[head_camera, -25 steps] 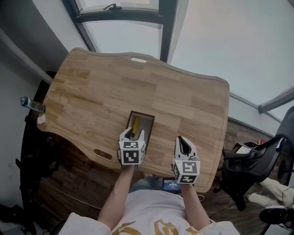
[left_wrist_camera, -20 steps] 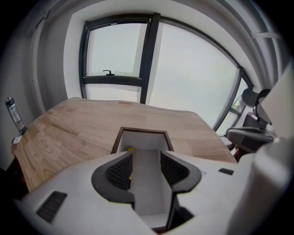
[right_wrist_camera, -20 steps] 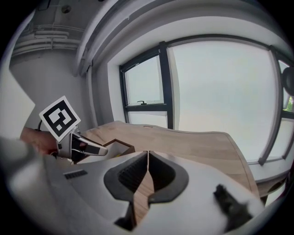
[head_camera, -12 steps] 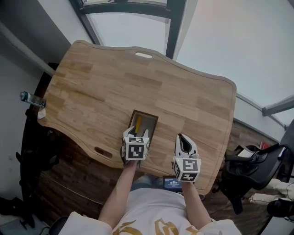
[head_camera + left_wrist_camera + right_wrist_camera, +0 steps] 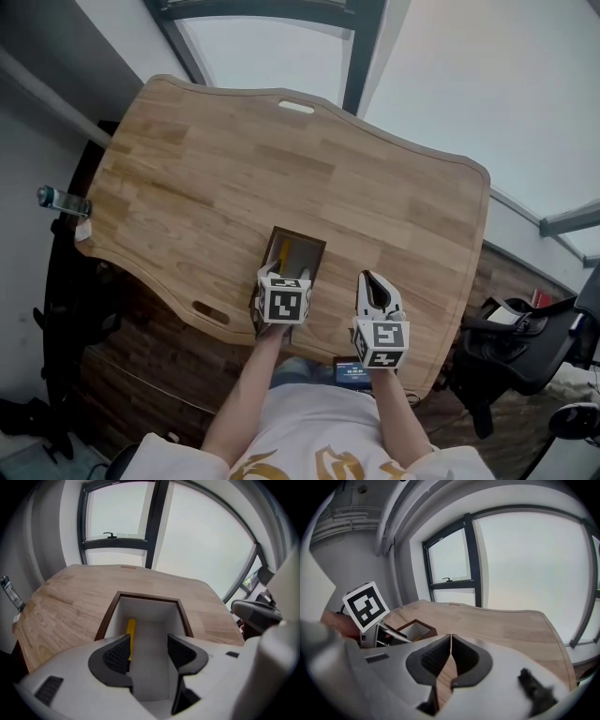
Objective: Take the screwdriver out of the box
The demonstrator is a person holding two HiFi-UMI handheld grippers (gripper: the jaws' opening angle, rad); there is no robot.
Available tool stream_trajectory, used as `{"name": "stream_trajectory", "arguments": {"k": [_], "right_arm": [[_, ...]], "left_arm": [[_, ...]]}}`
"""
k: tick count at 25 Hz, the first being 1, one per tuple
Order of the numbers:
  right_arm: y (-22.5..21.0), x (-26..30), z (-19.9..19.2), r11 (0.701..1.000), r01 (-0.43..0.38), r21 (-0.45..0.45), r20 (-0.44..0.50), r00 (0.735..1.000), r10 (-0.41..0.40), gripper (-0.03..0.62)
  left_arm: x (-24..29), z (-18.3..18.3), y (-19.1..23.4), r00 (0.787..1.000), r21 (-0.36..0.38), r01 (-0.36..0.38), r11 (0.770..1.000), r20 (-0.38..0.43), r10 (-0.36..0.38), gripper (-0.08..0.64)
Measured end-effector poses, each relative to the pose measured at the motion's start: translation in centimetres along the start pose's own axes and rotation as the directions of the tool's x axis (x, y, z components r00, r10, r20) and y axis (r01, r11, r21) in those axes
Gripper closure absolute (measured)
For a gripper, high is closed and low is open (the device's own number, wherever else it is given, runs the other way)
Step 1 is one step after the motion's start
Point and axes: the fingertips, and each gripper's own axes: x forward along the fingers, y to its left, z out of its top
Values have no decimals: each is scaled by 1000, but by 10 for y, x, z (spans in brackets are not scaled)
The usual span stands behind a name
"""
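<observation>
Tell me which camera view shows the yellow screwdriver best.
The left gripper view: the screwdriver lies close and clear along the box's left inner wall. The head view shows only a small yellow sliver inside. The right gripper view shows the box, with no screwdriver discernible.

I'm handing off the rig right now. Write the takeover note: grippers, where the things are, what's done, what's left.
Left gripper: open, jaws have just been opening, poised over the box, gripping nothing.
Right gripper: shut, empty, over the table to the right of the box.
Screwdriver: yellow handle lying in the box by its left wall.
Done: approach only.
Left: grasp the screwdriver and lift it out.
</observation>
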Motion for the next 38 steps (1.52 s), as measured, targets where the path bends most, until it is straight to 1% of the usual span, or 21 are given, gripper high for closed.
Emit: {"name": "stream_trajectory", "arguments": {"k": [4,8,15,19,22,26,28,35,37,38], "right_arm": [[-3,6,-2,1000,-1,5,-13,1000,1,558],[-6,12,-4,1000,-5,8,-22,1000,5,558],[-7,19,-7,1000,-17,14,-36,999,18,558],[-11,22,-9,1000,-21,22,-46,999,22,560],[-14,24,-10,999,-20,26,-51,998,21,558],[-21,28,-11,999,-19,32,-58,998,20,558],[-24,30,-13,999,-16,34,-63,998,18,558],[-25,39,-12,998,-35,44,-70,997,38,558],[-25,41,-12,998,-40,44,-71,997,43,558],[-24,42,-12,998,-44,44,-71,996,47,558]], "left_arm": [[8,-6,1,999,-10,-15,1000,-49,15,310],[14,-8,4,996,-16,-52,999,-72,51,311],[21,-9,11,987,-16,-125,992,-101,123,330],[27,-12,14,978,-10,-156,988,-141,153,344],[31,-14,15,971,11,-167,986,-174,166,356],[35,-14,18,960,59,-200,978,-186,207,356],[37,-14,19,956,73,-209,975,-193,219,358],[39,-13,20,954,65,-215,974,-198,224,368],[39,-13,17,961,53,-190,980,-195,197,367],[38,-12,15,967,39,-165,985,-191,170,362]]}}
